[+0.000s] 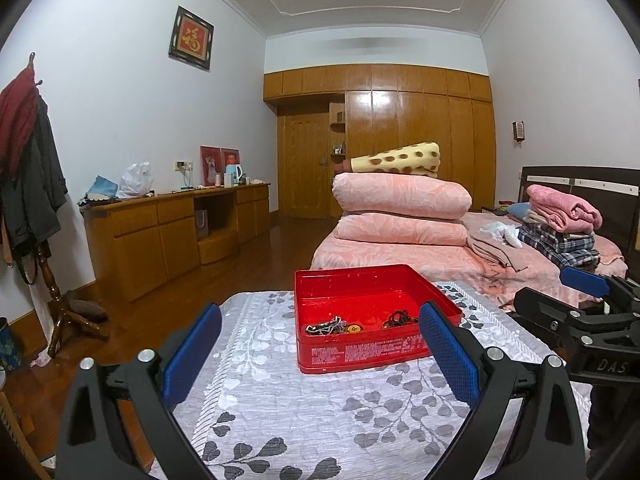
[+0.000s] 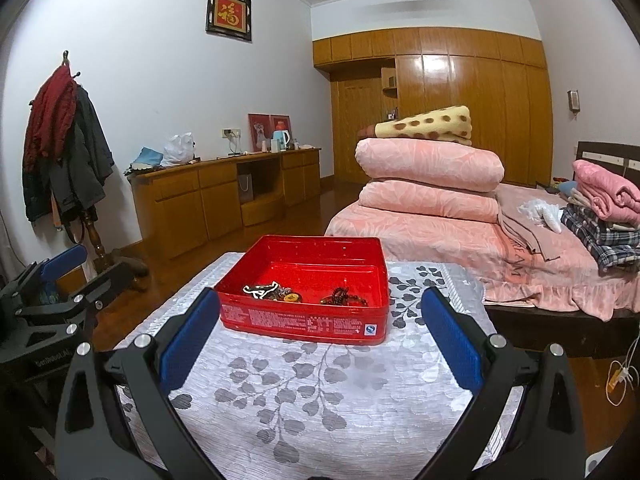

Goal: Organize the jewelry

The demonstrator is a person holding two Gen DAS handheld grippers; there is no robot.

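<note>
Red tin (image 2: 304, 300) sits open on the leaf-patterned tablecloth (image 2: 320, 400); jewelry (image 2: 296, 294) lies along its near inner edge. Left gripper (image 1: 320, 344) and right gripper (image 2: 320, 332) both released, jaws spread, empty, near side of tin.

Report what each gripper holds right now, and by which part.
Nothing is held. The left gripper and right gripper are both open and empty, short of the red tin; the jewelry lies inside it.

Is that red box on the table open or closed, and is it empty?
Open: the red tin has no lid on it, so you see straight inside. Not empty: beaded jewelry lies along its near wall.
</note>
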